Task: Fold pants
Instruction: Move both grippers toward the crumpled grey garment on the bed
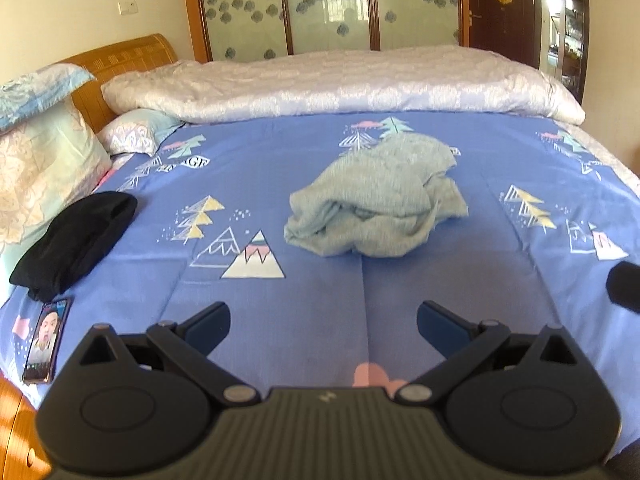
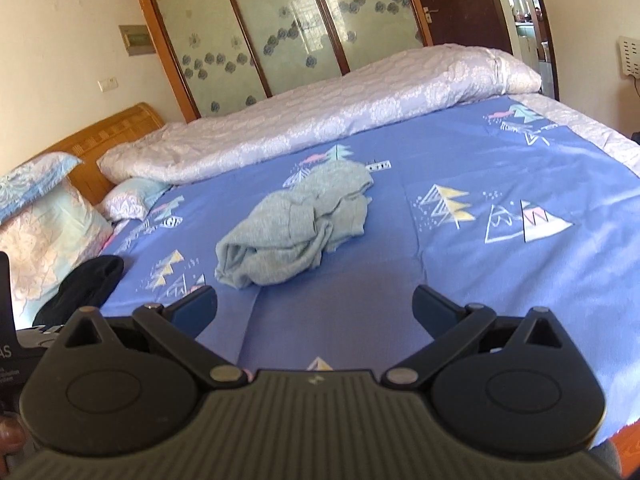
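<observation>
Light grey-green pants (image 1: pixel 376 196) lie crumpled in a heap in the middle of a blue patterned bed sheet (image 1: pixel 280 168). My left gripper (image 1: pixel 323 325) hovers open over the sheet, a short way in front of the heap, with nothing between its fingers. The right wrist view shows the same pants (image 2: pixel 296 224) ahead and slightly left of my right gripper (image 2: pixel 314 307), which is also open and holds nothing. A dark tip of the right gripper (image 1: pixel 624 286) shows at the right edge of the left wrist view.
A folded black garment (image 1: pixel 76 240) lies at the left, beside pillows (image 1: pixel 44 168) and a wooden headboard (image 1: pixel 128 60). A phone (image 1: pixel 47 340) with a lit screen rests near the bed's front left edge. A rolled pale quilt (image 1: pixel 340 84) lines the far side.
</observation>
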The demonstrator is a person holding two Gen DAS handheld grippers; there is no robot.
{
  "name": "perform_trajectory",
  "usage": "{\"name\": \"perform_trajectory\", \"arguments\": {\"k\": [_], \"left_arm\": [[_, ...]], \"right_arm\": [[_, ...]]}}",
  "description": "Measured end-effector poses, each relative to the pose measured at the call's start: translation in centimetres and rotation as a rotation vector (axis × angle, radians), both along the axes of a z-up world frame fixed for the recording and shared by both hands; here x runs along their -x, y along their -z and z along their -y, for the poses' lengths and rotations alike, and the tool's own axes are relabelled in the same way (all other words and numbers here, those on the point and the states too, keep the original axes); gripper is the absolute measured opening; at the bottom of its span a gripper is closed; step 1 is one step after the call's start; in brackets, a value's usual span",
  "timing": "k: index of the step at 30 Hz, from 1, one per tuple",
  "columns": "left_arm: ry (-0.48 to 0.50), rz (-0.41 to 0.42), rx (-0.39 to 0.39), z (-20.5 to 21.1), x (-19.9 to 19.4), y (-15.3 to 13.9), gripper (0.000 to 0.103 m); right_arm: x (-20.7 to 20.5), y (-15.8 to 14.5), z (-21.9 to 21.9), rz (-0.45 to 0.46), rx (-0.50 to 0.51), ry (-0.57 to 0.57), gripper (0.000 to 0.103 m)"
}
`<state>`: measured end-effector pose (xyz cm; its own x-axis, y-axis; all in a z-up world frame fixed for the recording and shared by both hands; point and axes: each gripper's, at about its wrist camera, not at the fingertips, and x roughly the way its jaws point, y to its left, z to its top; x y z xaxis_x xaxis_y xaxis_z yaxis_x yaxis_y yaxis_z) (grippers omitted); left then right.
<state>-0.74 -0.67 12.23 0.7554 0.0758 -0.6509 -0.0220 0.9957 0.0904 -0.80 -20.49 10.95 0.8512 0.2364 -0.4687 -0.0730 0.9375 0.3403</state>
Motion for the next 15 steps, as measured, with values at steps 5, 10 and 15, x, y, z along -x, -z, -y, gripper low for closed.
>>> {"name": "perform_trajectory", "arguments": {"k": [5, 10, 15], "left_arm": [[0.003, 0.011, -0.008, 0.34, 0.13, -0.22, 0.103], [0.004, 0.014, -0.021, 0.50, 0.35, 0.00, 0.103], [-0.005, 0.023, -0.030, 0.33, 0.48, 0.00, 0.103]], "right_arm": [[0.05, 0.03, -0.09, 0.005, 0.020, 0.010, 0.103], [-0.18, 0.28, 0.43, -0.008, 0.011, 0.027, 0.103], [-0.21, 0.27, 0.58, -0.011, 0.011, 0.036, 0.103]]}}
